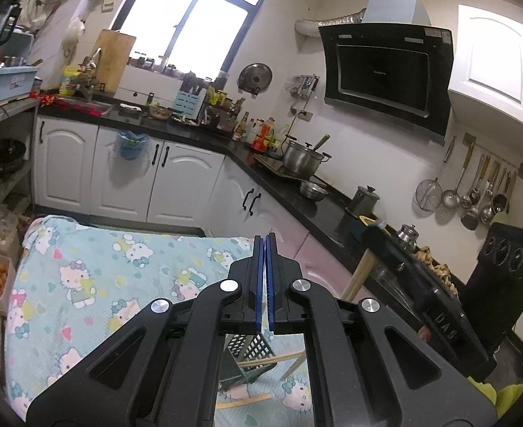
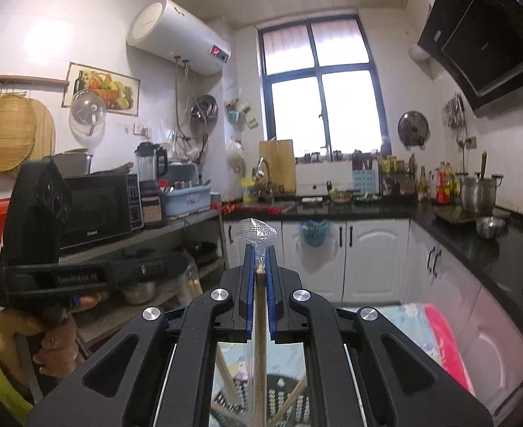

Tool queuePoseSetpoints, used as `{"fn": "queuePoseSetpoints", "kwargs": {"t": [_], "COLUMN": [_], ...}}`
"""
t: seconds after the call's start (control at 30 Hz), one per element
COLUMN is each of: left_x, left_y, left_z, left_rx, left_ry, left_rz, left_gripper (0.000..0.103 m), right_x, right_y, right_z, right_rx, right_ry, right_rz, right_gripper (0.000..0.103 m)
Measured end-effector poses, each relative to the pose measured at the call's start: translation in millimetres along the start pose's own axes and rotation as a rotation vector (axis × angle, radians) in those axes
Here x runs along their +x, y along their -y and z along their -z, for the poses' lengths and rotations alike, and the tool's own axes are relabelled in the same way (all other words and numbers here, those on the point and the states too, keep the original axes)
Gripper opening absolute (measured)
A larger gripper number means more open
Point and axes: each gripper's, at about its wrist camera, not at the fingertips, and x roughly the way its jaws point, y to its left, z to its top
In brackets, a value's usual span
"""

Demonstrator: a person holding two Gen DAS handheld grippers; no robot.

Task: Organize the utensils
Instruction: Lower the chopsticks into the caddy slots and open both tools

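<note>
My left gripper (image 1: 265, 240) is shut, its blue pads pressed together with nothing between them. It hangs over a table covered in a cartoon-cat cloth (image 1: 94, 277). Below it stands a dark green perforated basket (image 1: 250, 350) with wooden chopsticks (image 1: 272, 359) leaning in it, and another chopstick (image 1: 243, 400) lies on the cloth. My right gripper (image 2: 260, 249) is shut on a wooden chopstick (image 2: 260, 323) in a clear plastic wrapper (image 2: 259, 235), whose crumpled end sticks out past the fingertips. The basket (image 2: 282, 402) shows beneath it. A hand holds the left gripper (image 2: 179, 265) off to the left.
A black L-shaped counter (image 1: 318, 210) carries a steel pot (image 1: 302, 158), a bowl (image 1: 313, 190), bottles and a kettle. White cabinets (image 1: 126, 178) stand below it. Ladles hang on the right wall (image 1: 475, 192). A shelf holds a microwave (image 2: 97, 210).
</note>
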Motion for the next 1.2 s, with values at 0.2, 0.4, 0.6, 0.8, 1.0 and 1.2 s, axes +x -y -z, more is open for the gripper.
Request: {"fn": "queuePoseSetpoints", "kwargs": {"t": [0.2,0.4,0.6,0.8,1.0,1.2], "left_x": [6.4,16.2,27.2,34.6,40.5,47.0], "left_y": [-6.0,-15.2,-21.5,-26.8,-33.7,-38.4], "left_z": [-2.3,2.1,12.5,25.0,34.8,44.9], "left_rx": [-0.005,-0.022,-0.022,-0.024,-0.039,-0.046], "left_ry": [0.002,-0.005,-0.019,-0.034,-0.051,-0.073], "left_rz": [-0.009,-0.013,-0.021,-0.027,-0.031,-0.035], "left_gripper": [0.0,0.0,0.0,0.0,0.0,0.0], "right_x": [3.3,10.2,26.2,41.5,50.1,56.7], "right_y": [6.3,14.2,22.7,28.6,32.3,34.7], "right_z": [-5.3,3.4,24.7,46.7,66.5,81.4], "right_rx": [-0.021,-0.045,-0.048,-0.036,-0.023,-0.018], "right_ry": [0.051,0.095,0.077,0.047,0.023,0.004], "right_rz": [0.028,0.062,0.096,0.132,0.156,0.173], "right_gripper": [0.006,0.006,0.006,0.006,0.006,0.006]}}
